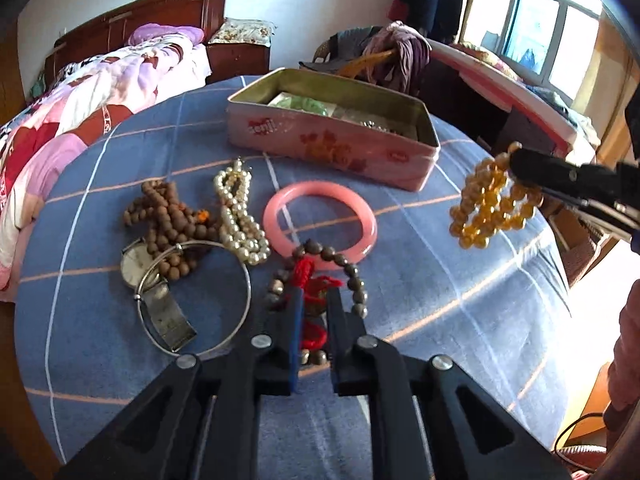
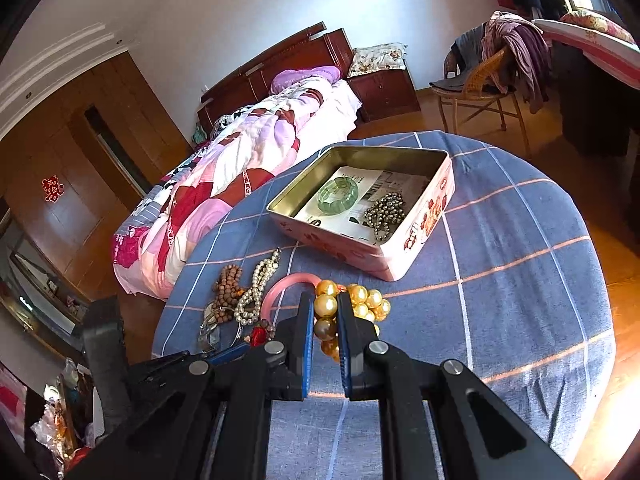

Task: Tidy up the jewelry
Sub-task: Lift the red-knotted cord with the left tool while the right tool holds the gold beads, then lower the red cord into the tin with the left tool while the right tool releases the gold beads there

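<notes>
My right gripper (image 2: 324, 300) is shut on a strand of golden beads (image 2: 368, 300) and holds it above the blue checked tablecloth (image 2: 500, 280); the left wrist view shows those beads (image 1: 488, 204) hanging at the right. My left gripper (image 1: 316, 290) is low over the cloth, its jaws slightly apart around the red cord of a dark bead bracelet (image 1: 354, 276), which lies on the cloth. Beyond it lie a pink bangle (image 1: 370, 224), a pearl strand (image 1: 240, 216), brown wooden beads (image 1: 168, 216), a watch (image 1: 136, 264) and a thin silver bangle (image 1: 249, 288). The pink tin (image 1: 332, 144) stands open behind.
Inside the tin (image 2: 420, 232) lie a green bangle (image 2: 338, 196) and a dark metallic bead strand (image 2: 384, 208) on paper. A bed (image 2: 260, 140) is beyond the table's left edge, and a wicker chair (image 2: 476, 88) draped with clothes stands at the back right.
</notes>
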`<control>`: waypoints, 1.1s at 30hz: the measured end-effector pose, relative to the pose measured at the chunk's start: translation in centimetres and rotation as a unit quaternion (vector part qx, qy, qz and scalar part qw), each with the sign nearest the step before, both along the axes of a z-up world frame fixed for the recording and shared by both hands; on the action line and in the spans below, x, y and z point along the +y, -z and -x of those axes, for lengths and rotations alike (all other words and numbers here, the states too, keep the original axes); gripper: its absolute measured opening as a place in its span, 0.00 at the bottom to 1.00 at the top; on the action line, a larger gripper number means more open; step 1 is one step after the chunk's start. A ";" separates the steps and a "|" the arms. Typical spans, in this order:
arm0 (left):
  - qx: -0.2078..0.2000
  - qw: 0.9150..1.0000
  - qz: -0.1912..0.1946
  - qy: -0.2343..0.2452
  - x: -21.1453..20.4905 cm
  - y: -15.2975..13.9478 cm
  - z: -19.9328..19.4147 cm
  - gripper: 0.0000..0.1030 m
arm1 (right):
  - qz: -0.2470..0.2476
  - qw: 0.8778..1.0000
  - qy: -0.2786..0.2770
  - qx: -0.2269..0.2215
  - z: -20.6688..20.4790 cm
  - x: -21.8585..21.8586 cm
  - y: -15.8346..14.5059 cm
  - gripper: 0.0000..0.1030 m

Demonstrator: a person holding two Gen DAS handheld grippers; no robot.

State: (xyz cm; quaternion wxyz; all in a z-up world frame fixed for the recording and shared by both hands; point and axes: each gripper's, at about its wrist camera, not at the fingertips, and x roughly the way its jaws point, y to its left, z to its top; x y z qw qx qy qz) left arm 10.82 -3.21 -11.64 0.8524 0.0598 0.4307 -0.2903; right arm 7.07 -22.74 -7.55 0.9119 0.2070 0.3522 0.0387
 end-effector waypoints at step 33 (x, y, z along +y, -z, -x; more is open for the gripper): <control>-0.066 0.988 0.136 -0.031 3.6 -7.8 1.3 0.07 | 0.024 0.999 0.014 -0.034 1.1 0.6 -2.9 0.10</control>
